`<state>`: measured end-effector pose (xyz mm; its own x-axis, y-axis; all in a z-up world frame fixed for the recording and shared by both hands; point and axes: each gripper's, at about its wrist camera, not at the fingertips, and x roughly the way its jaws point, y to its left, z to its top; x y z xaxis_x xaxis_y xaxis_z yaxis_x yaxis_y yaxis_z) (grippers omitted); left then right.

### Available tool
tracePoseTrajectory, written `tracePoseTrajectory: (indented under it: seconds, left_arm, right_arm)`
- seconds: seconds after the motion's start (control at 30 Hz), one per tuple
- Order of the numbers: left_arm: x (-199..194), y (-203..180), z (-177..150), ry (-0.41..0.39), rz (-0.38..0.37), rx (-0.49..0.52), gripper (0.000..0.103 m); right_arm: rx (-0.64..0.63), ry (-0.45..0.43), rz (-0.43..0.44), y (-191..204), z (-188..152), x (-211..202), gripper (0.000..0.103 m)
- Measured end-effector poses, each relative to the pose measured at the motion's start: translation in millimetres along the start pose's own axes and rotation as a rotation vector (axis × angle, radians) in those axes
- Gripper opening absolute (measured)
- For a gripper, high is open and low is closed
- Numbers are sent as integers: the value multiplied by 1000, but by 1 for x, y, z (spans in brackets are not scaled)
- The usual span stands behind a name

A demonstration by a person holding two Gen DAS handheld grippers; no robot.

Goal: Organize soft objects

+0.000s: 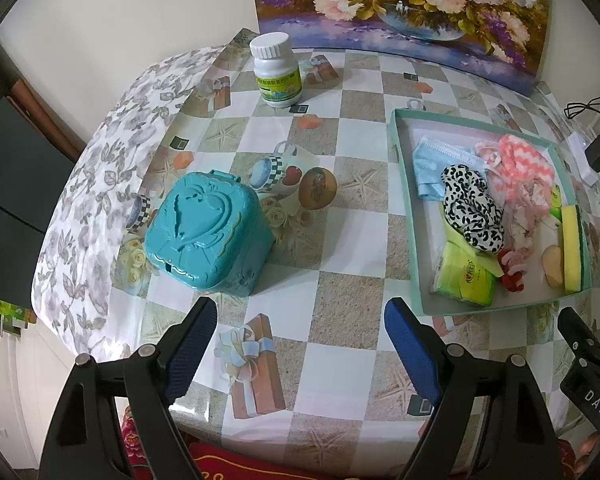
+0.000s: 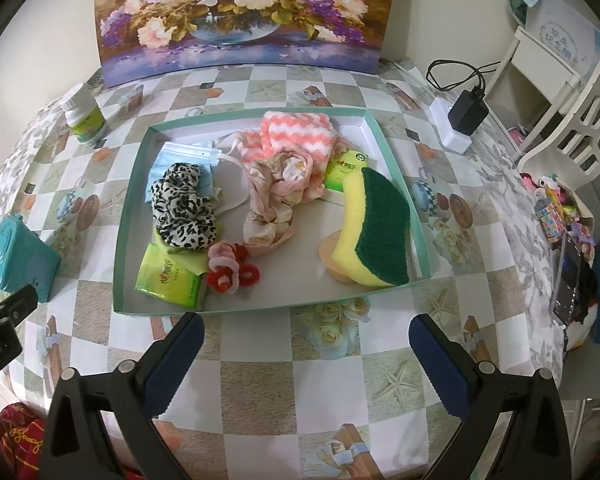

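A shallow teal-rimmed tray (image 2: 120, 216) (image 1: 400, 208) holds soft things: a leopard-print scrunchie (image 2: 184, 208) (image 1: 474, 208), a blue face mask (image 2: 160, 170) (image 1: 436, 160), a pink-and-white knit cloth (image 2: 296, 136) (image 1: 524, 160), a floral scrunchie (image 2: 276, 196), a red-and-pink hair tie (image 2: 232, 270), two green tissue packs (image 2: 168, 280) (image 2: 344, 170) and a yellow-green sponge (image 2: 376, 232) (image 1: 572, 248). My right gripper (image 2: 306, 334) hangs open just in front of the tray's near rim, nothing between its fingers. My left gripper (image 1: 300, 320) is open over bare tablecloth, to the left of the tray.
A teal hard case (image 1: 208, 236) (image 2: 20, 260) stands left of the tray, a white pill bottle (image 1: 276, 72) (image 2: 84, 120) behind it. A flower painting (image 2: 244, 16) leans at the back. A charger with cable (image 2: 464, 112) and a white chair (image 2: 560, 92) are on the right.
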<state>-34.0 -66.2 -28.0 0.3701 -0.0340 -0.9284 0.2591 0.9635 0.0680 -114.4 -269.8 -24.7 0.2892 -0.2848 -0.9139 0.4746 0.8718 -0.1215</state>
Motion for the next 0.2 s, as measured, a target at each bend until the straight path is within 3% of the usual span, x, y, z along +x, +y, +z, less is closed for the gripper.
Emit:
tracePoseTrajectory:
  seconds: [0.2]
  left_arm:
    - [-5, 2, 1, -37, -6, -9, 86]
  right_arm:
    - [1, 0, -1, 0, 0, 0, 103]
